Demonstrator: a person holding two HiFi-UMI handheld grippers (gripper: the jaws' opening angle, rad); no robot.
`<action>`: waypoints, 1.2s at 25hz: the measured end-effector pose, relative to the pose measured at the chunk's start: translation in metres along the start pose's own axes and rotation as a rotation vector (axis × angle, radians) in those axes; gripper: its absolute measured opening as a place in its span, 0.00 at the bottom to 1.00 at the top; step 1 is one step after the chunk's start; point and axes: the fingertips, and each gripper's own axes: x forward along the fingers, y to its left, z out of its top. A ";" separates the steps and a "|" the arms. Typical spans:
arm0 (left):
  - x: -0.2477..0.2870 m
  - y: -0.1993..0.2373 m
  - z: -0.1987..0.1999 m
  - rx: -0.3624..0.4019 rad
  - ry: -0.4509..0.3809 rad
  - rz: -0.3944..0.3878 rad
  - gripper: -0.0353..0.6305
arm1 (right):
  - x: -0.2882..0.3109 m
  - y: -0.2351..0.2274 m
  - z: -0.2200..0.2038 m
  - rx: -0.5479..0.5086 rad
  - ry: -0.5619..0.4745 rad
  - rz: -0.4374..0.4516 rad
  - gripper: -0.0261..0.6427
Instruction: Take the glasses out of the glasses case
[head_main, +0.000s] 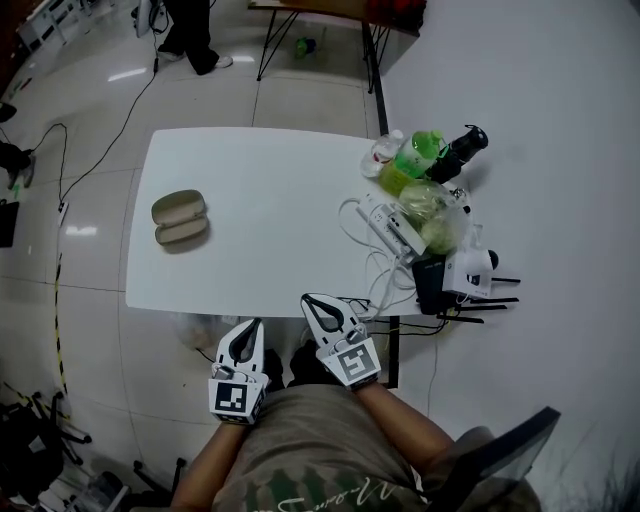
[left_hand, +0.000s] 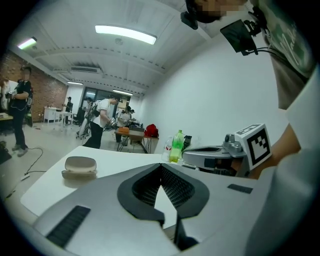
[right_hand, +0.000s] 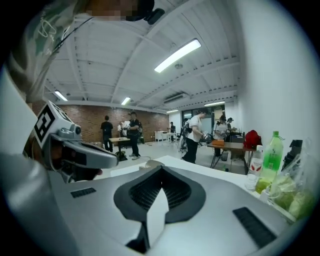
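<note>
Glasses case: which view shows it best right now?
Head view: the whole glasses case lies unobstructed on the left part of the table. Left gripper view shows it small and side-on; right gripper view shows barely a sliver over its jaws.

- An open-plan lab or workshop hall is shown.
- A brick wall (right_hand: 95, 120) is seen at the far end, under an exposed white ceiling (right_hand: 125, 60) fitted with strip lights (right_hand: 177, 55).
- Several standing people (left_hand: 102, 122) are seen among work tables (right_hand: 232, 146) loaded with gear.
- Cables (head_main: 122, 127) are trailed across the pale tiled floor (head_main: 300, 100).
- A power strip (head_main: 395, 228) and tangled leads are laid on the white tabletop (head_main: 270, 200).
</note>
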 end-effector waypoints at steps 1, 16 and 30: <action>-0.001 0.003 0.003 -0.002 -0.007 -0.008 0.06 | 0.001 0.010 0.006 0.008 -0.008 0.002 0.06; -0.016 -0.010 0.001 0.037 -0.032 -0.151 0.06 | -0.016 0.058 0.003 0.083 -0.003 -0.062 0.06; -0.049 -0.088 -0.028 0.008 -0.056 -0.075 0.06 | -0.097 0.083 -0.006 0.085 -0.071 0.026 0.06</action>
